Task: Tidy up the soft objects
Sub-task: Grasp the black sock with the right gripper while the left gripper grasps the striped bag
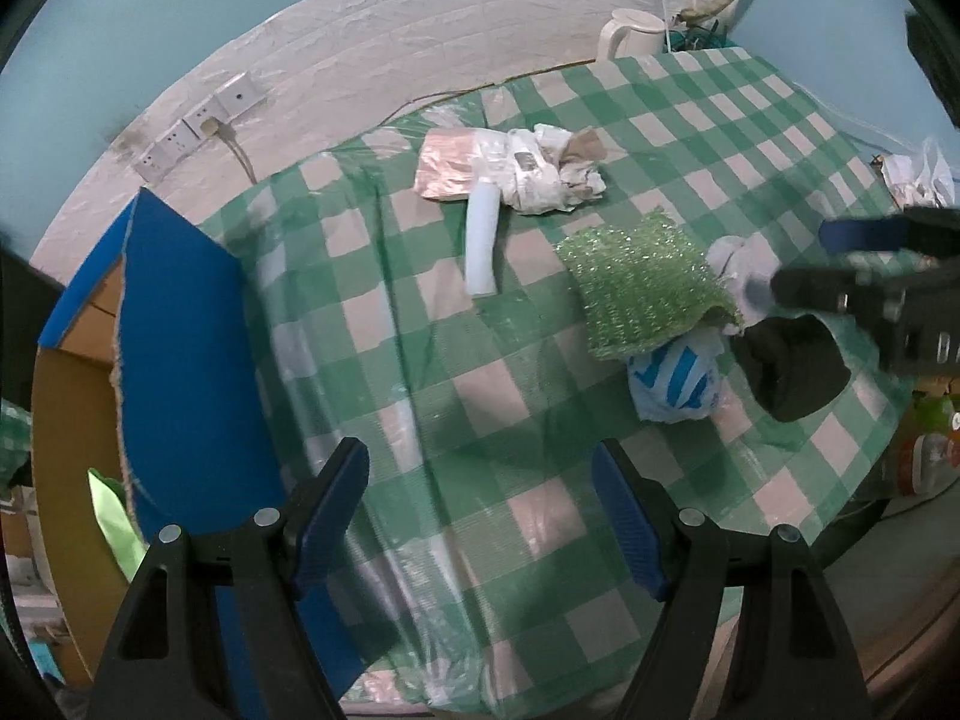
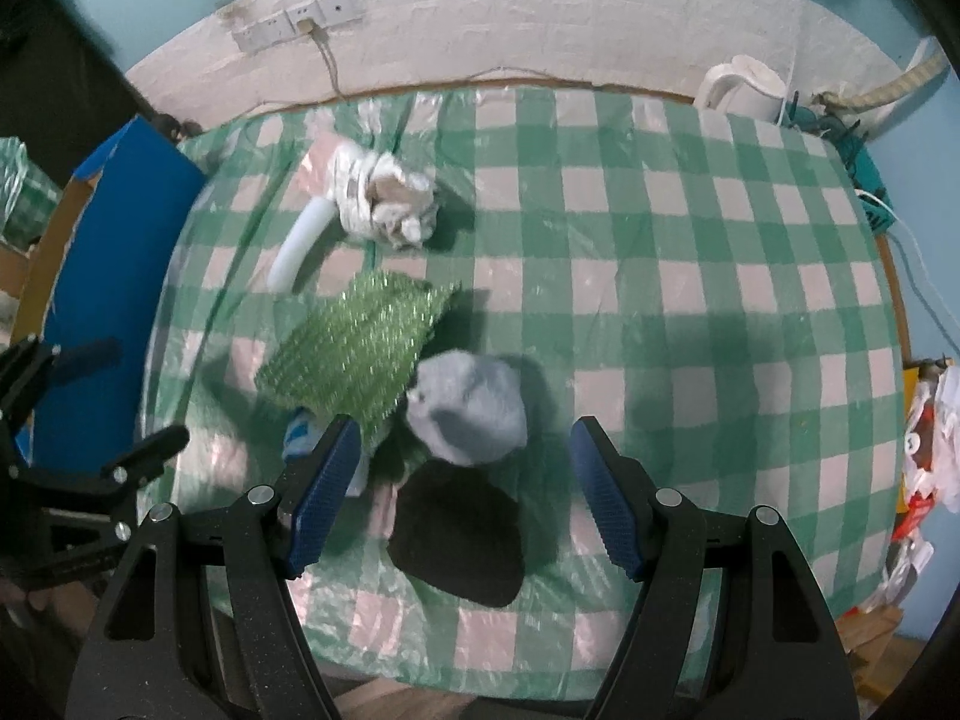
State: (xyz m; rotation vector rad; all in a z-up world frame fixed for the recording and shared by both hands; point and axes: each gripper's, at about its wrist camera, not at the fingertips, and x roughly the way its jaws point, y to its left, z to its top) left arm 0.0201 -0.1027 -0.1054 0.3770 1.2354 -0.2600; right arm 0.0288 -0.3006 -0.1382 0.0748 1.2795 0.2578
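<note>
On the green checked tablecloth (image 2: pixel 660 276) lie a sparkly green cloth (image 2: pixel 354 354), a grey soft bundle (image 2: pixel 468 414), a black soft lump (image 2: pixel 462 540), a blue-and-white plastic bag (image 1: pixel 675 384), a white crumpled bundle (image 2: pixel 384 198) and a white tube (image 2: pixel 297 252). My right gripper (image 2: pixel 465 498) is open above the black lump and the grey bundle. My left gripper (image 1: pixel 480 516) is open and empty over bare cloth near the table's left front. The right gripper also shows in the left wrist view (image 1: pixel 840 264), by the grey bundle (image 1: pixel 741 273).
A blue-topped cardboard box (image 1: pixel 180 360) stands at the table's left edge. A white kettle (image 1: pixel 630 33) and cables sit at the back right corner. Plastic bags and clutter (image 2: pixel 924 456) lie off the right edge. A wall with sockets (image 2: pixel 300 24) runs behind.
</note>
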